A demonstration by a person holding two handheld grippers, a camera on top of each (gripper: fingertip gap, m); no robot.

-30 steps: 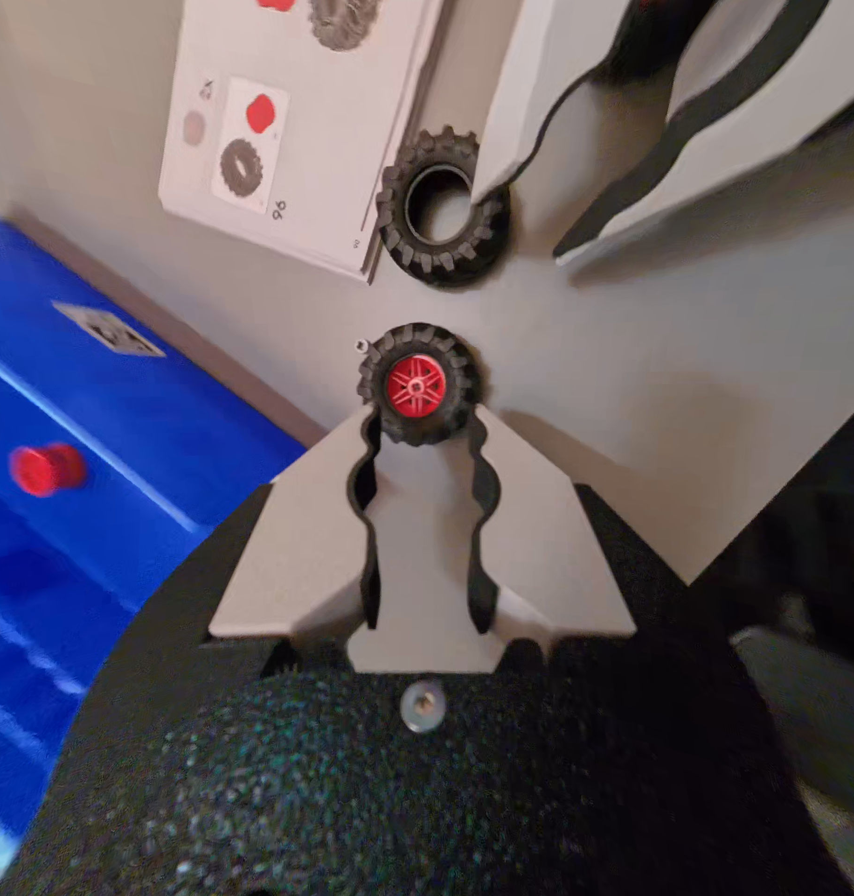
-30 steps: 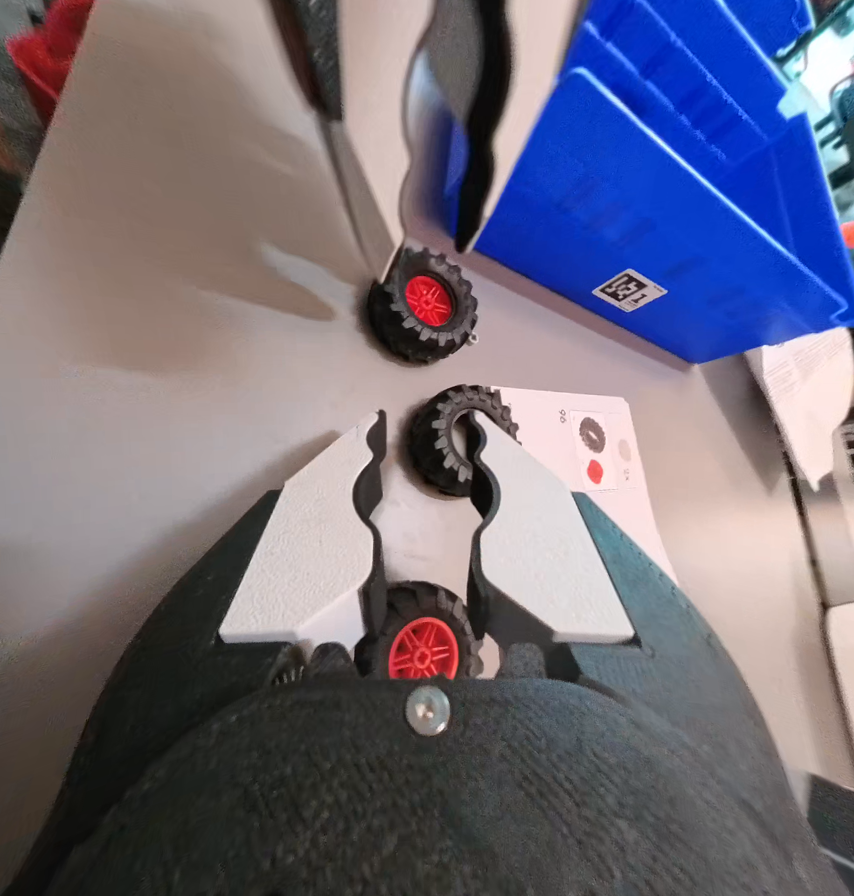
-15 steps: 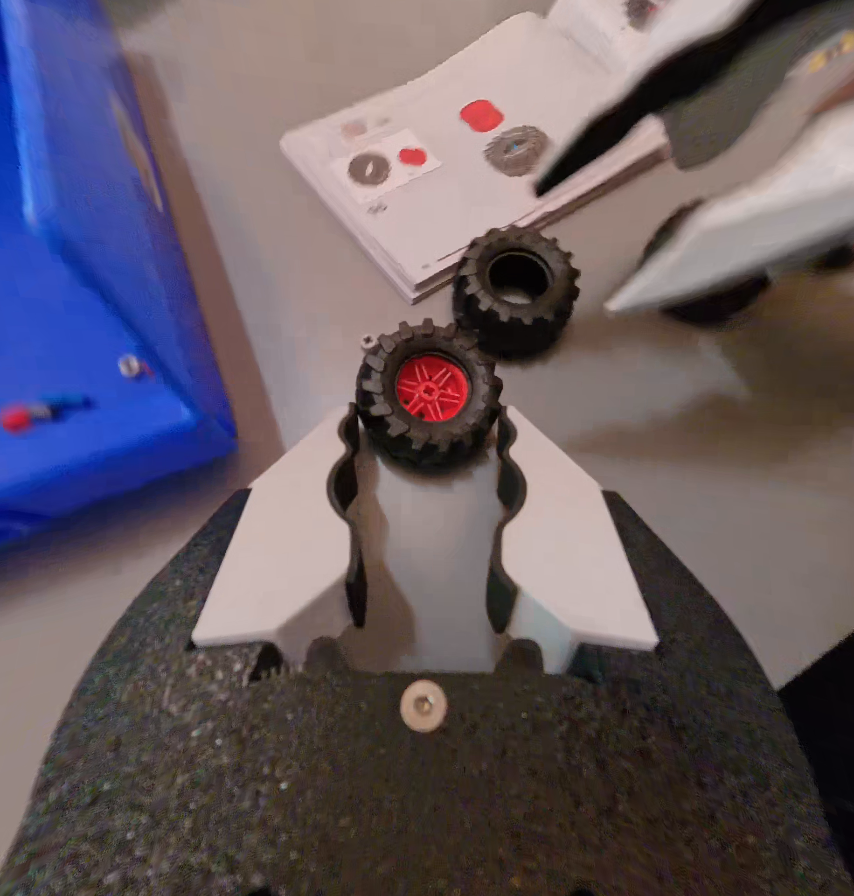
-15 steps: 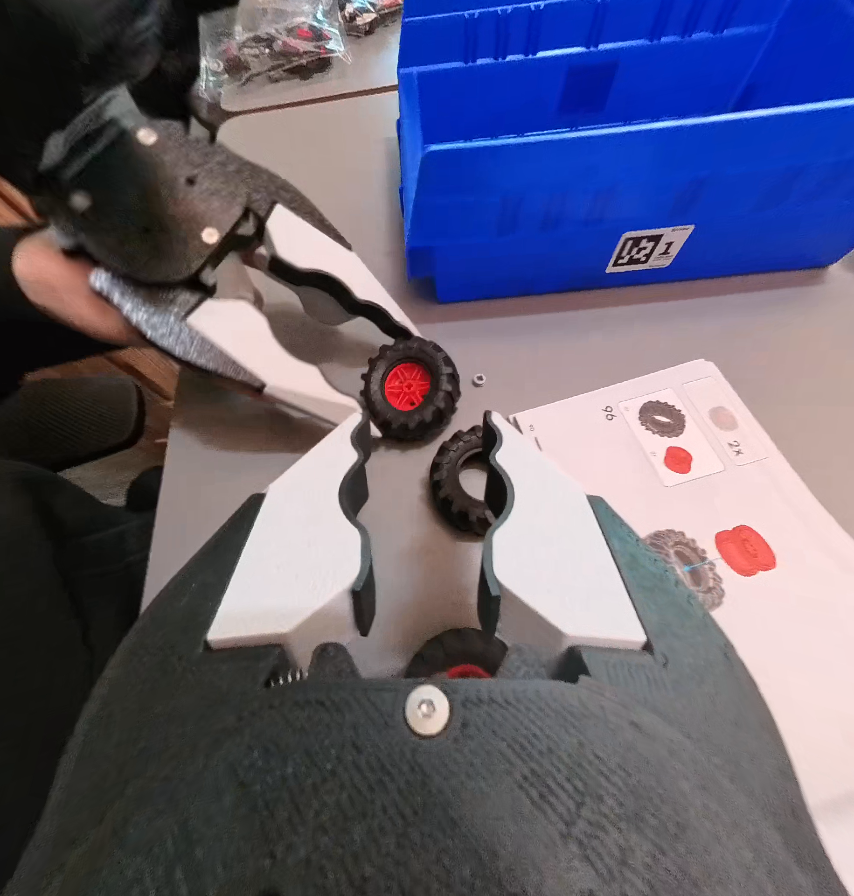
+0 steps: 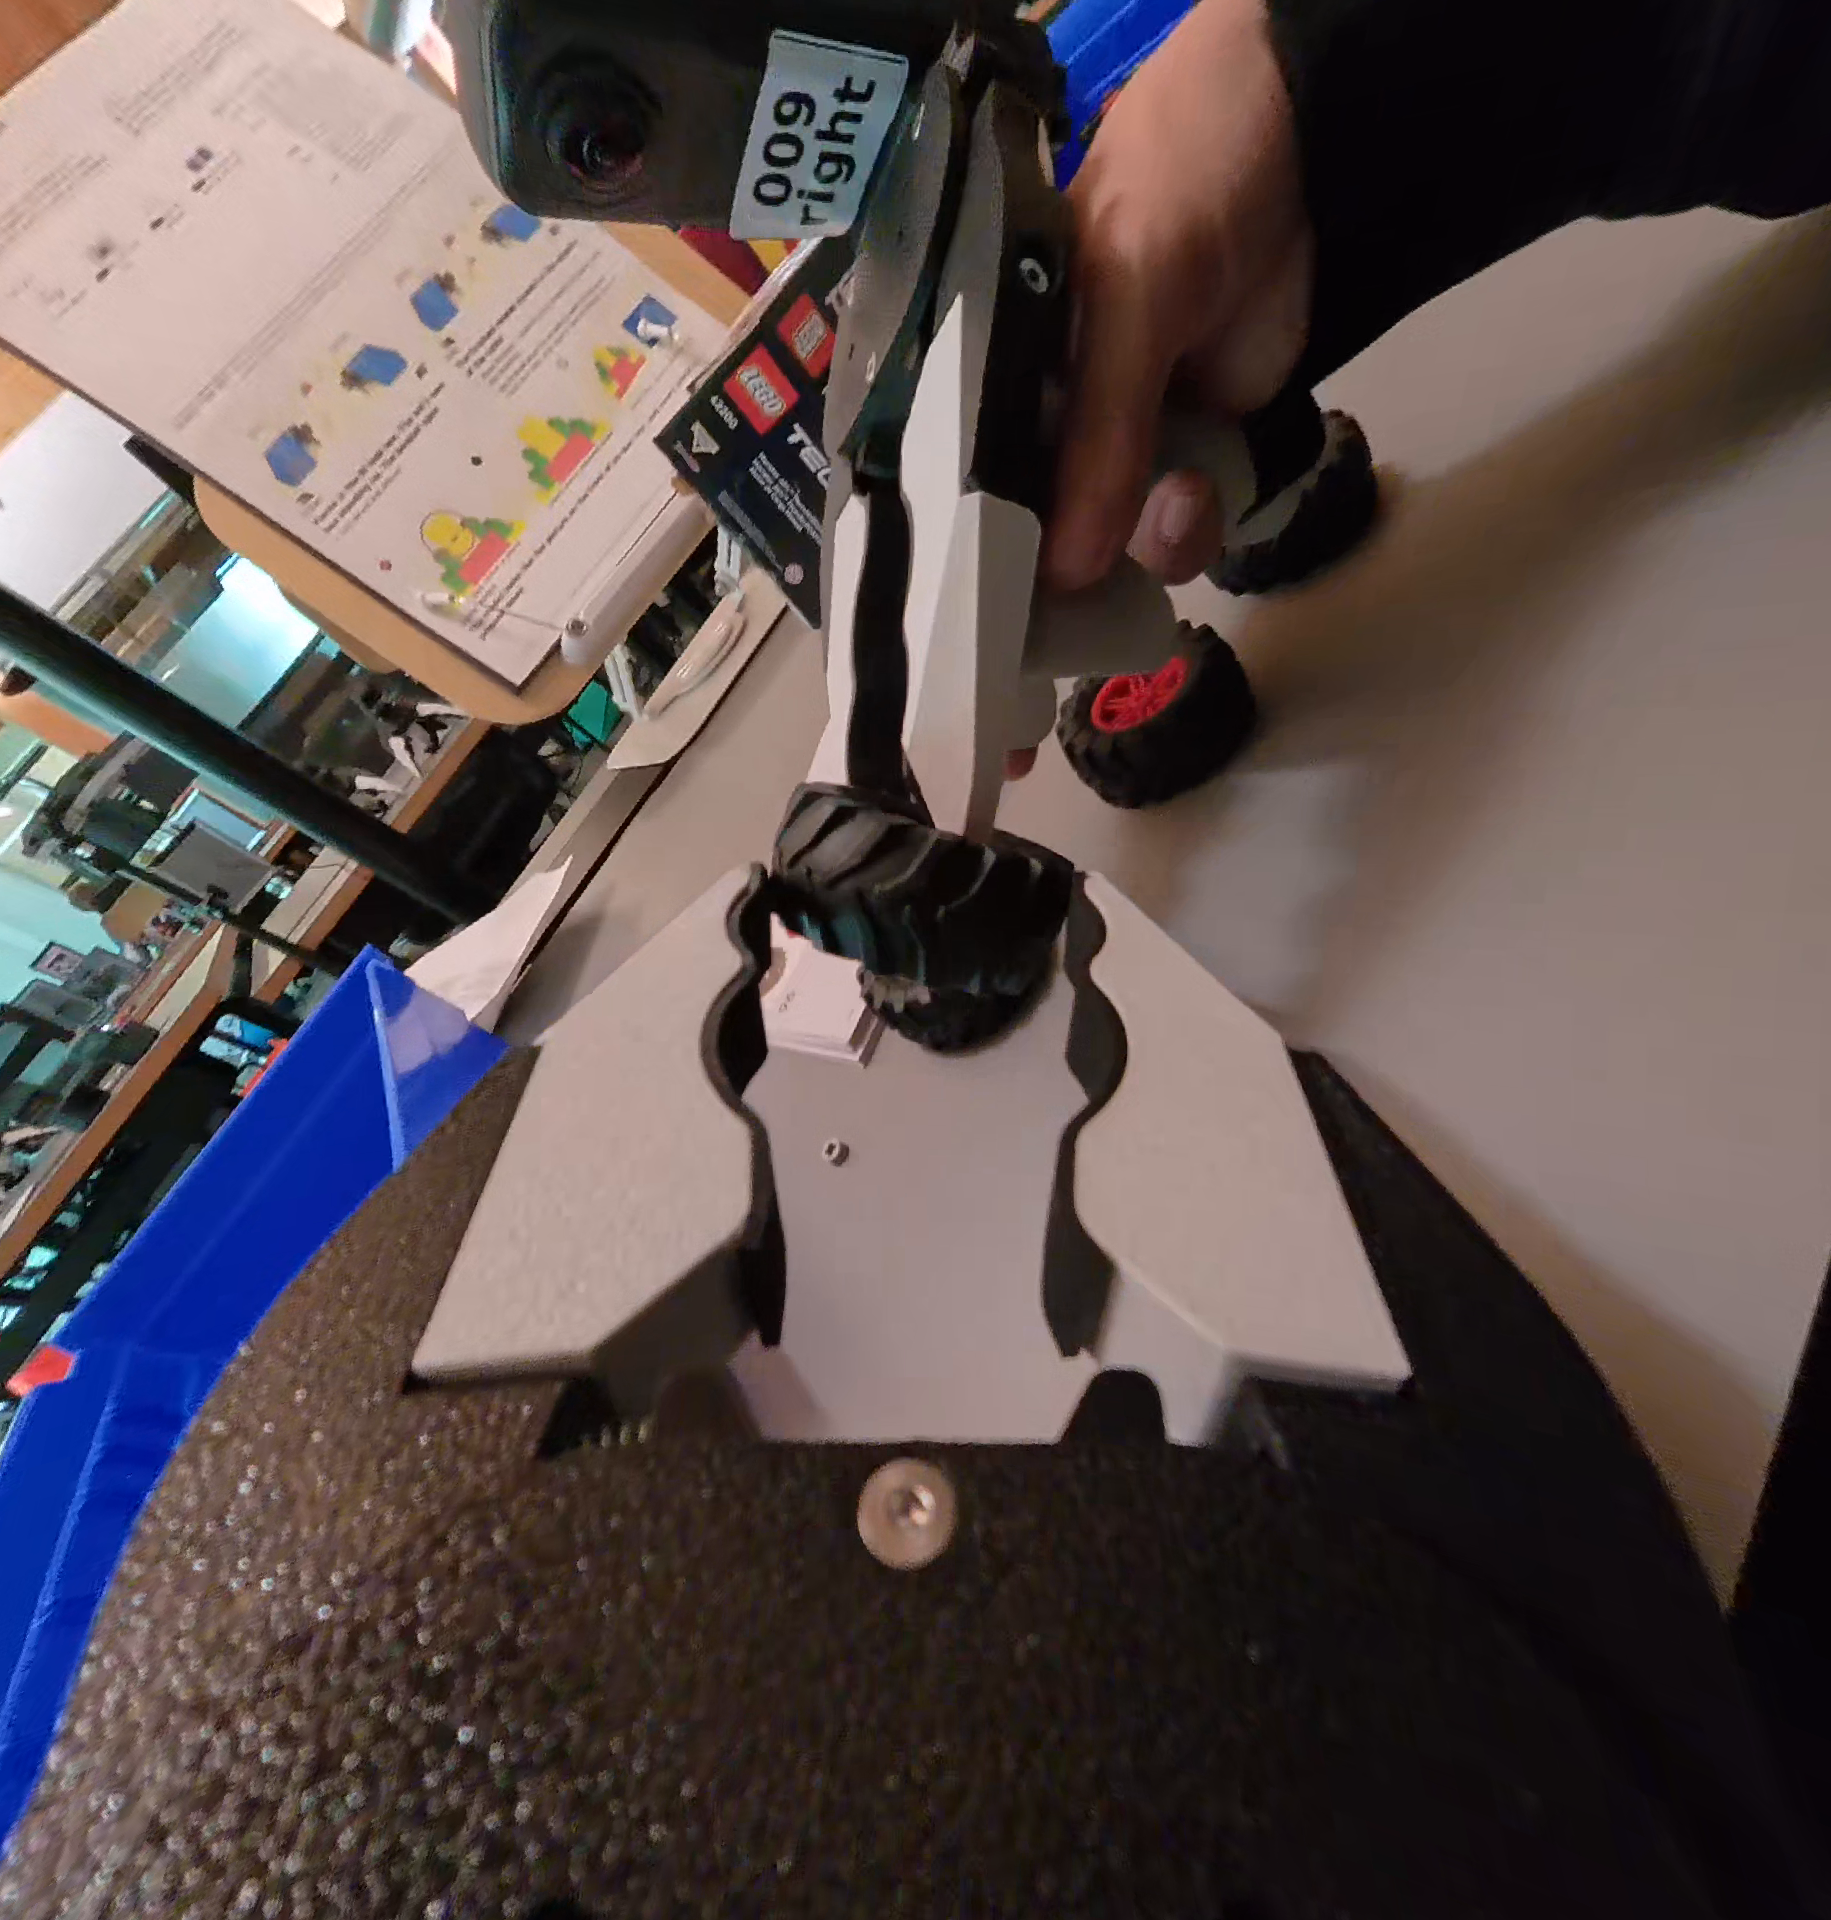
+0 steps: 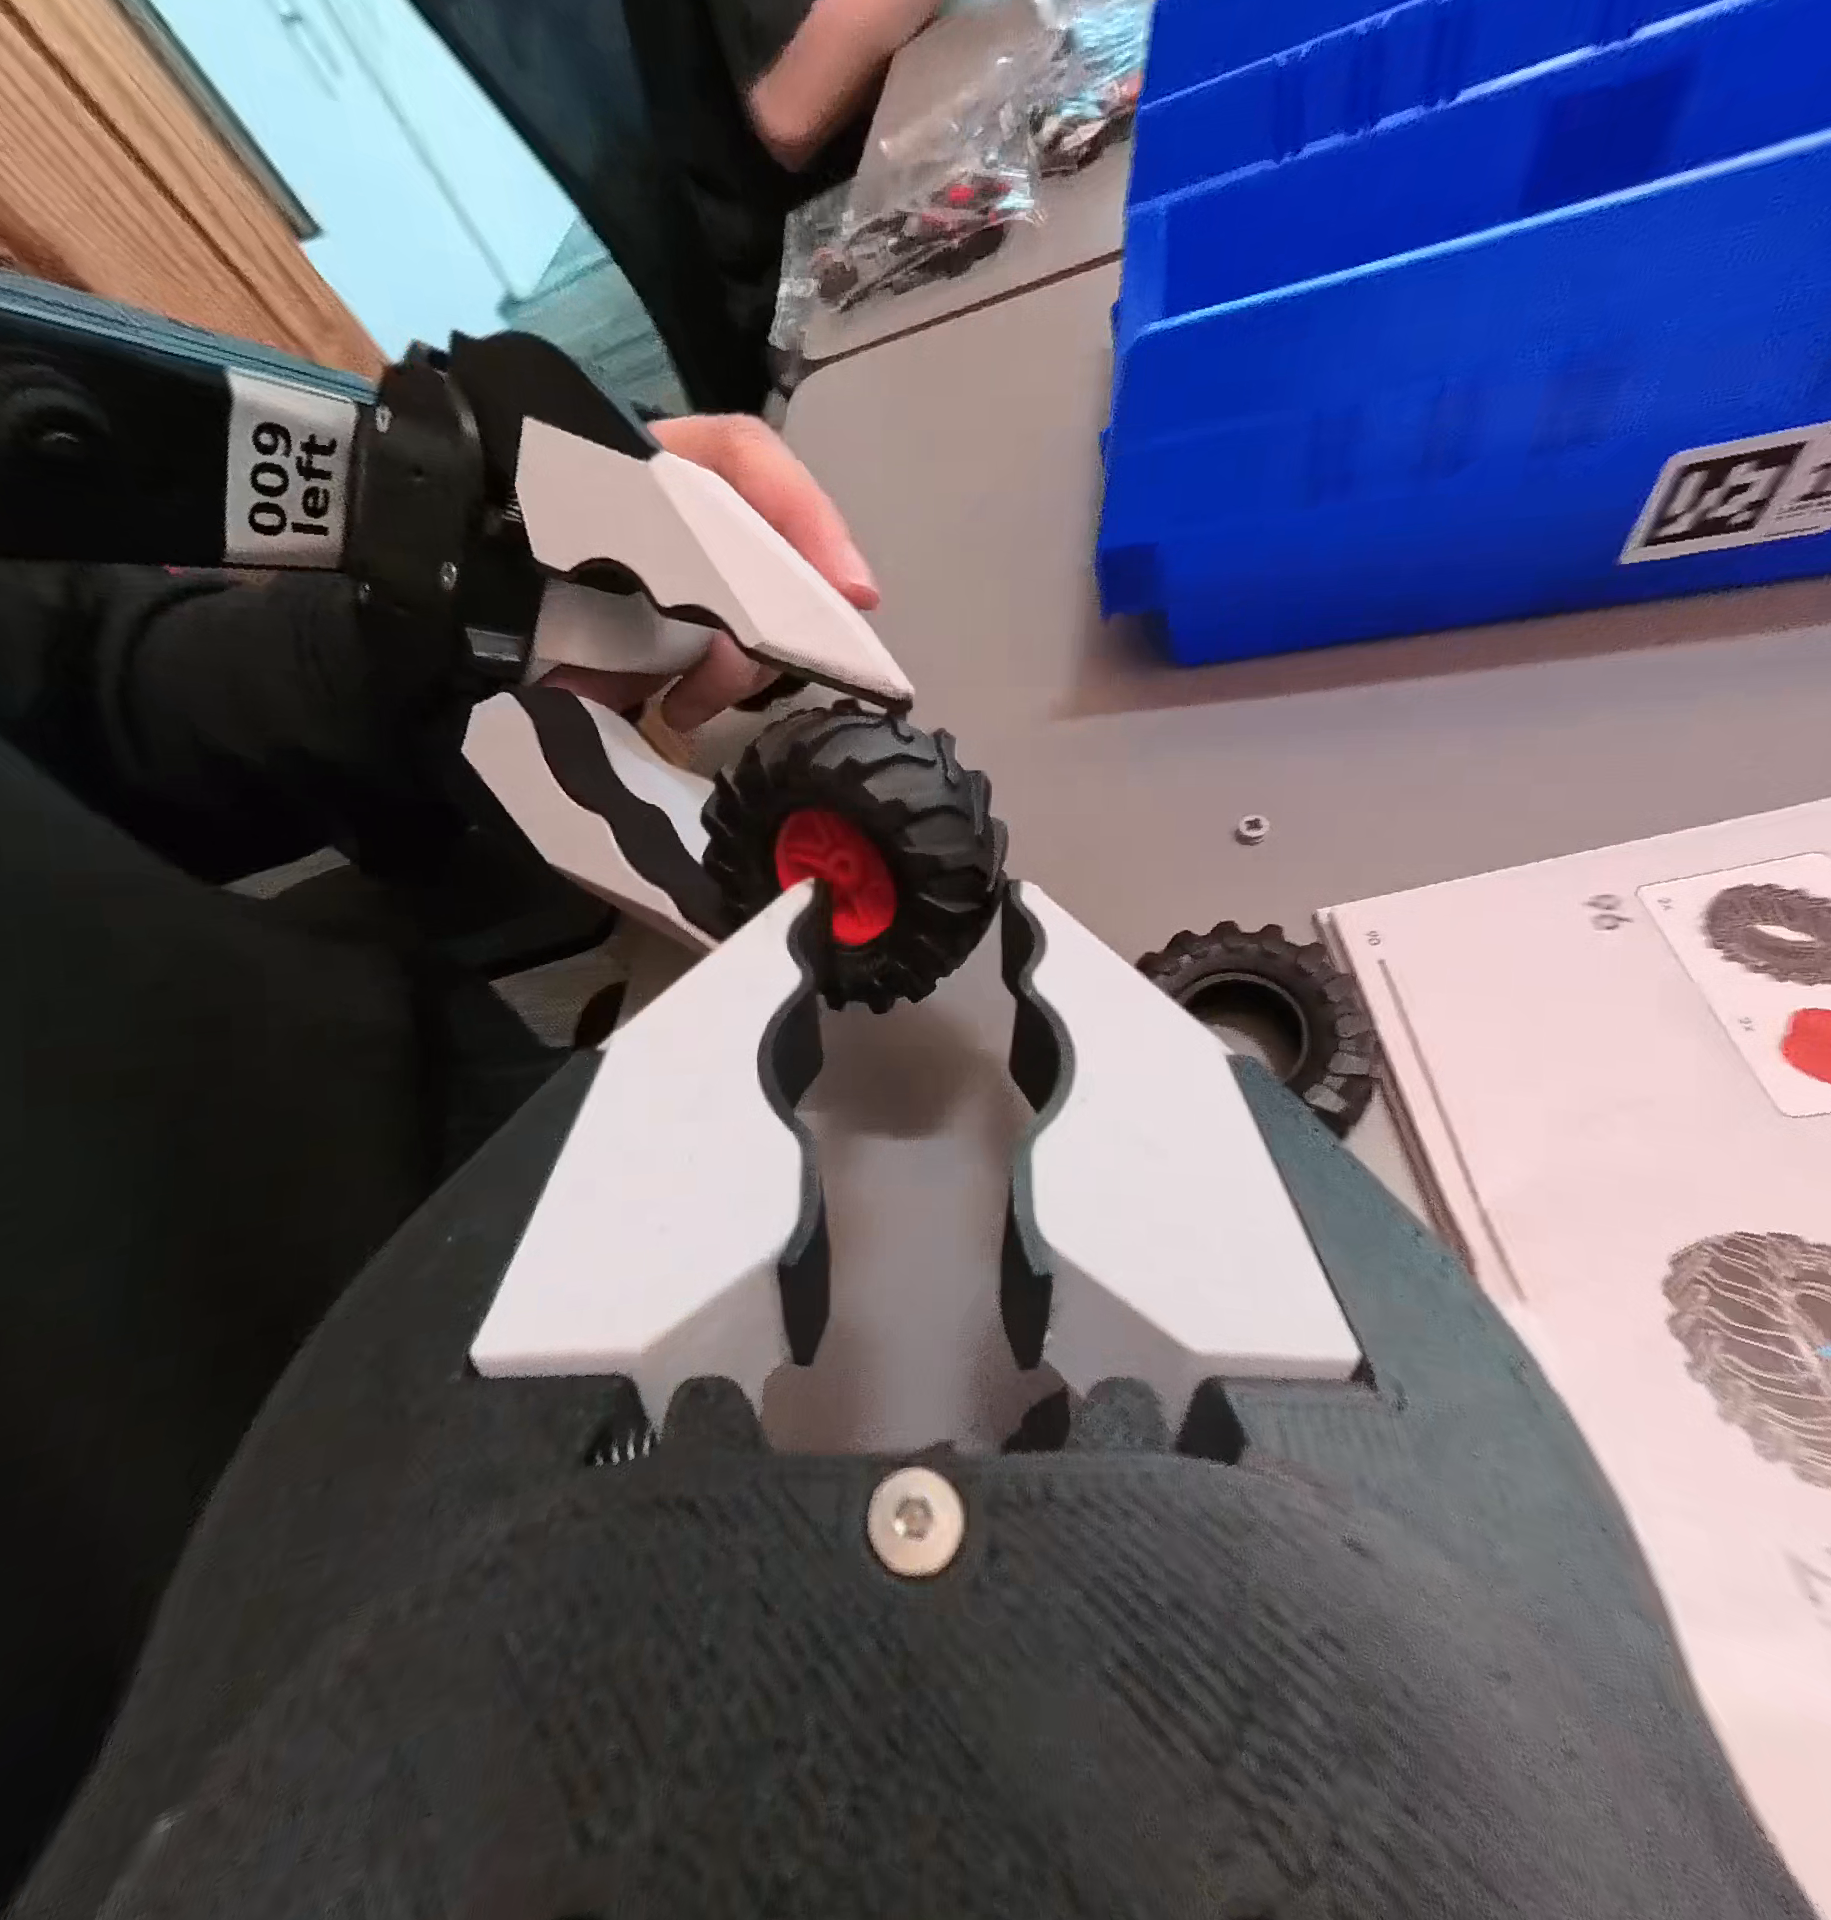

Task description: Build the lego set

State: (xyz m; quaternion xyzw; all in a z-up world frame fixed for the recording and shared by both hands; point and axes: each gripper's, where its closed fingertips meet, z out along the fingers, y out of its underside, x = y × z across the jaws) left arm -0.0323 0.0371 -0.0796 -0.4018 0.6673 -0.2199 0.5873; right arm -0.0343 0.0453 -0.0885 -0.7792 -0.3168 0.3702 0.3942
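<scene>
Soft, even indoor light falls on my bench (image 5: 1513,831), which reads pale beige in the left wrist view and cooler grey in the right. Shadows are gentle — a faint smudge lies under the red-hubbed wheel (image 5: 1155,717) standing on the bench, and another sits between the fingers of my right claw (image 6: 906,904). Both views are wide-angle, so straight lines bow hard near the edges; the blue bin (image 6: 1462,343) leans and curves. The bin and the background look slightly smeared. The wheel held aloft (image 6: 854,852) is fairly sharp. Bright teal-white patches glow at the upper left of the right wrist view, and the dark sleeves lose all detail.
</scene>
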